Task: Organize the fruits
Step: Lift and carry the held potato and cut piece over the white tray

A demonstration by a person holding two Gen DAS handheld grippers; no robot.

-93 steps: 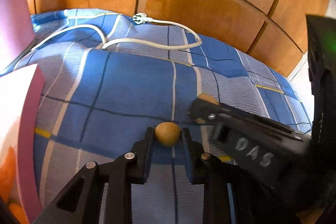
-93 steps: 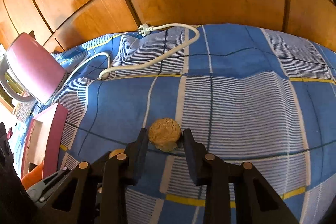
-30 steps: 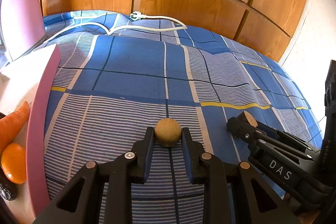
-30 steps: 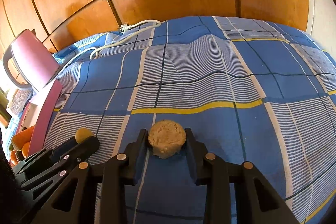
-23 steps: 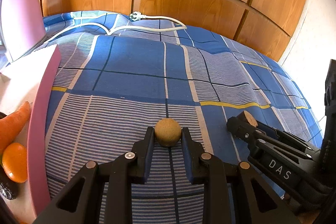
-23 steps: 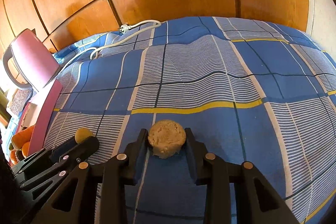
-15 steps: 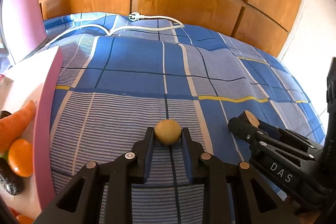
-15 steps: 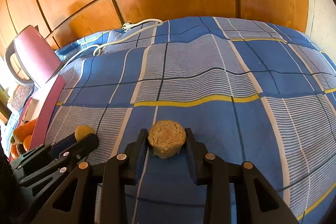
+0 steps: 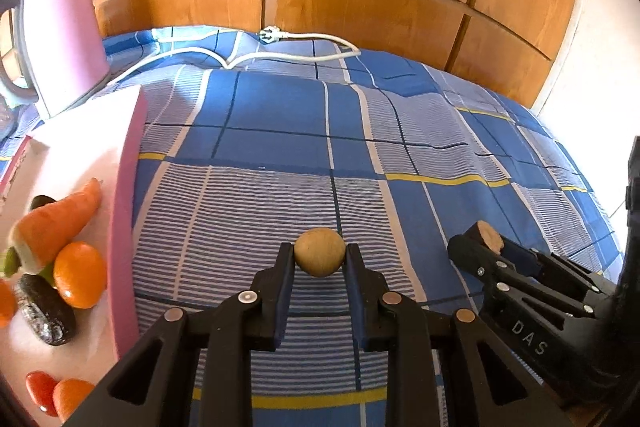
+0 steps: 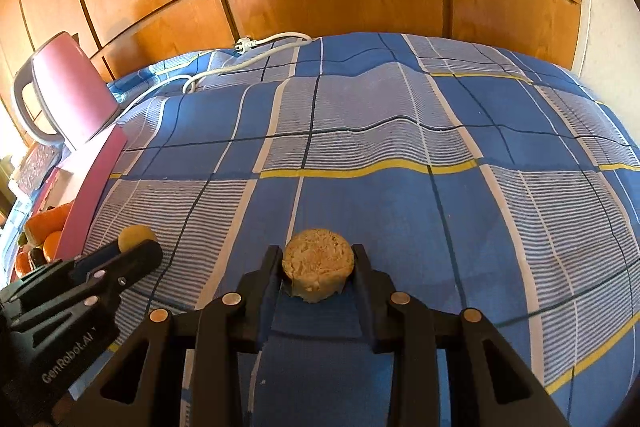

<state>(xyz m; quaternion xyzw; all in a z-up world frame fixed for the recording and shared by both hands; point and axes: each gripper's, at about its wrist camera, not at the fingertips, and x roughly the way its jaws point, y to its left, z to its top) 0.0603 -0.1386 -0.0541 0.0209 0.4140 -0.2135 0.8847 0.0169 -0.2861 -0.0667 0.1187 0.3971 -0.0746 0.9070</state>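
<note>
More of pink tray (image 9: 124,227) than before

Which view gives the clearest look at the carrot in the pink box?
The left wrist view. There the carrot lies nearly whole in the pink box, resting on an orange and a dark avocado. In the right wrist view only a small orange sliver of the carrot shows at the far left edge, behind the box's wall.
</note>
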